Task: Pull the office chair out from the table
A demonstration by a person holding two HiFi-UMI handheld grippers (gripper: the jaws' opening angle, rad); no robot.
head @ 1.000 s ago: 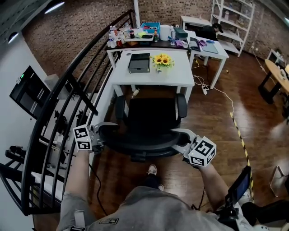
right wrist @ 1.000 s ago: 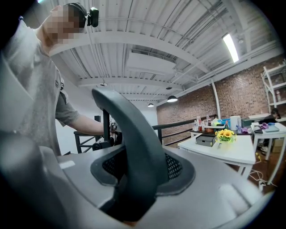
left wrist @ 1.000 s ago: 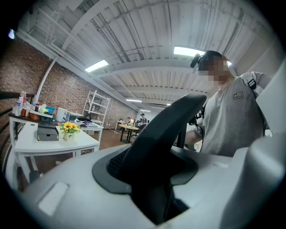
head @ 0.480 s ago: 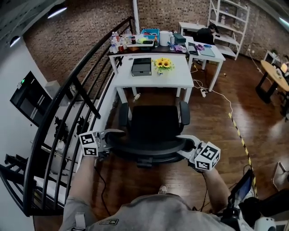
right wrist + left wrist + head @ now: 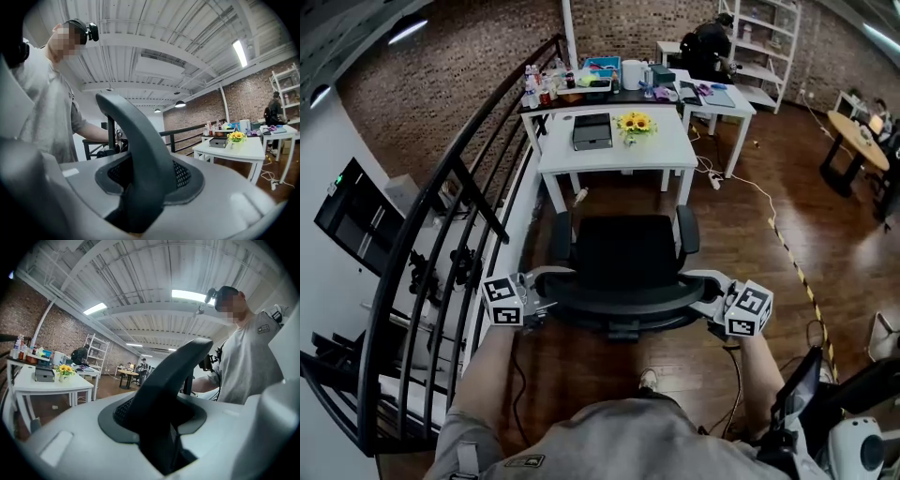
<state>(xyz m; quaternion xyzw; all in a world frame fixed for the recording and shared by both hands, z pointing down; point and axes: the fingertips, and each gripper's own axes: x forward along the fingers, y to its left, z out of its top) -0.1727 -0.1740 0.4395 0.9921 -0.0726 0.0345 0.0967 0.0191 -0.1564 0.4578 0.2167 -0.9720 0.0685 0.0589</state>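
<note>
Black office chair (image 5: 623,248) stands on wood floor (image 5: 741,234), seat clear of the white table (image 5: 661,155). Backrest rim pinched at both ends: left gripper (image 5: 546,285) jaws clamp one end, right gripper (image 5: 705,289) jaws the other. Shirt patch (image 5: 526,459) print too small to read.

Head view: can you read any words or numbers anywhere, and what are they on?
No text is readable.
Shirt patch: too small to read.
Labels on the bottles: too small to read.
Cubes on the left gripper and right gripper: black-and-white square patterns, no letters.
</note>
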